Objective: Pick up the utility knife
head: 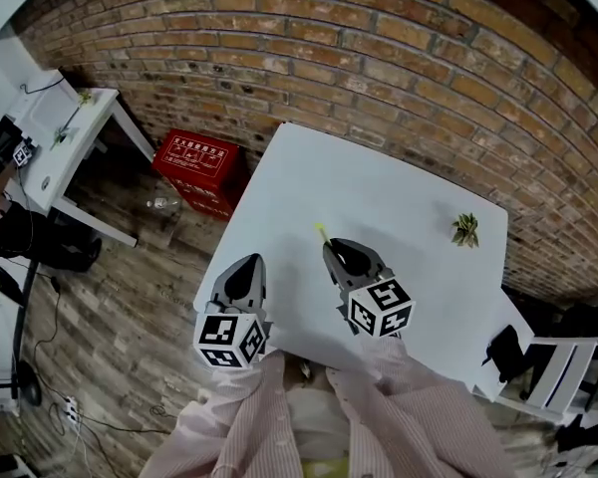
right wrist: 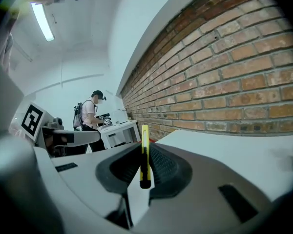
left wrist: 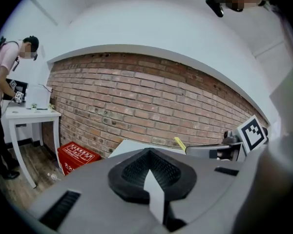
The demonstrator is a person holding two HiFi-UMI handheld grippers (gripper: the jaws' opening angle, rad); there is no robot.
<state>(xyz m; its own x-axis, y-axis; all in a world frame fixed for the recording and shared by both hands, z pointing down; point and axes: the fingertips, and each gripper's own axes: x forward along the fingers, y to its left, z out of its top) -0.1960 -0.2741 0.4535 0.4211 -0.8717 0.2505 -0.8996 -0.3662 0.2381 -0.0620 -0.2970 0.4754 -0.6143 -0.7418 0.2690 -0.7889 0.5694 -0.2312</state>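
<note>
While the right gripper [head: 335, 251] pinches the yellow utility knife [right wrist: 144, 152] between its 2 jaws, one end poking past their tips, the left gripper [left wrist: 149, 156] beside it keeps nothing, jaws pressed together, above the white table [head: 409, 182].

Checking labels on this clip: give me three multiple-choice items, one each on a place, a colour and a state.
1. Where is the knife?
A. lying on the table
B. in the right tongs
C. on the floor

2. What colour is the crate on the floor?
A. red
B. blue
C. green

3. How do the left tongs stand?
A. shut, empty
B. wide open
C. shut on a plant

Answers:
1 B: the right gripper view shows the yellow knife clamped between that gripper's pads.
2 A: the head view shows it red, by the brick wall.
3 A: the left gripper view shows the pads meeting with nothing between them.
</note>
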